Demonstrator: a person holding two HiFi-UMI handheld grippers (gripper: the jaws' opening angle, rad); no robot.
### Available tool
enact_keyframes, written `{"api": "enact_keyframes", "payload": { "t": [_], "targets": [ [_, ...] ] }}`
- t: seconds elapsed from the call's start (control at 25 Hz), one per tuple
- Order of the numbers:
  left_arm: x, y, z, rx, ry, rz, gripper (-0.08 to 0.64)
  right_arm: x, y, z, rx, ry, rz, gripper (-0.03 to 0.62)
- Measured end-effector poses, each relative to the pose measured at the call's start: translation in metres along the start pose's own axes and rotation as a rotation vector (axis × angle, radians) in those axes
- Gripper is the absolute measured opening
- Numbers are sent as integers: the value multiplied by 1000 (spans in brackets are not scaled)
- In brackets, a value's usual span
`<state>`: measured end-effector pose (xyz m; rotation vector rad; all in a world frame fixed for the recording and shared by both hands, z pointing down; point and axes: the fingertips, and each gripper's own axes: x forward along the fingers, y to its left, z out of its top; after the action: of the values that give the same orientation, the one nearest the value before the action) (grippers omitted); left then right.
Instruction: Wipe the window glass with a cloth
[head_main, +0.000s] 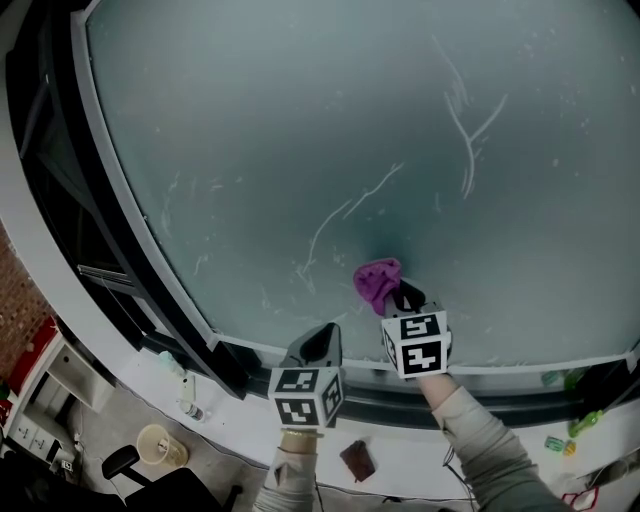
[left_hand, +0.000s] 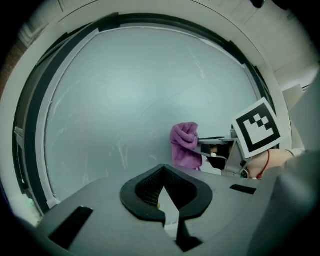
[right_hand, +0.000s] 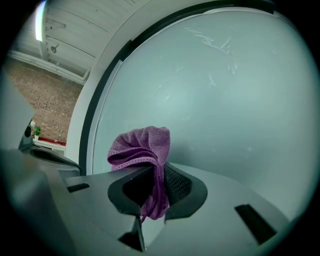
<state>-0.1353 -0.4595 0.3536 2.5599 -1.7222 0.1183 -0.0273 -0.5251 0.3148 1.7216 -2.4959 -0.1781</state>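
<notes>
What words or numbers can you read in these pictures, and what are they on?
No words or numbers can be read anywhere.
Cubes on the left gripper and right gripper: black-and-white square patterns, not letters.
Small green things at the lower right: too small to read.
Purple cloth and window glass: no print shows.

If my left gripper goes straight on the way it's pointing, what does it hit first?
Most likely the window glass: nothing shows between it and the shut, empty tongs of the left gripper, though depth is unclear.
</notes>
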Motion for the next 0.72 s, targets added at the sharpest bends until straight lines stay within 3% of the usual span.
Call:
{"api": "enact_keyframes", "payload": {
  "t": [0.72],
  "targets": [
    [23, -23, 12, 30, -18, -62, 5, -7, -30, -9, -39, 25, -41, 48]
  ]
}}
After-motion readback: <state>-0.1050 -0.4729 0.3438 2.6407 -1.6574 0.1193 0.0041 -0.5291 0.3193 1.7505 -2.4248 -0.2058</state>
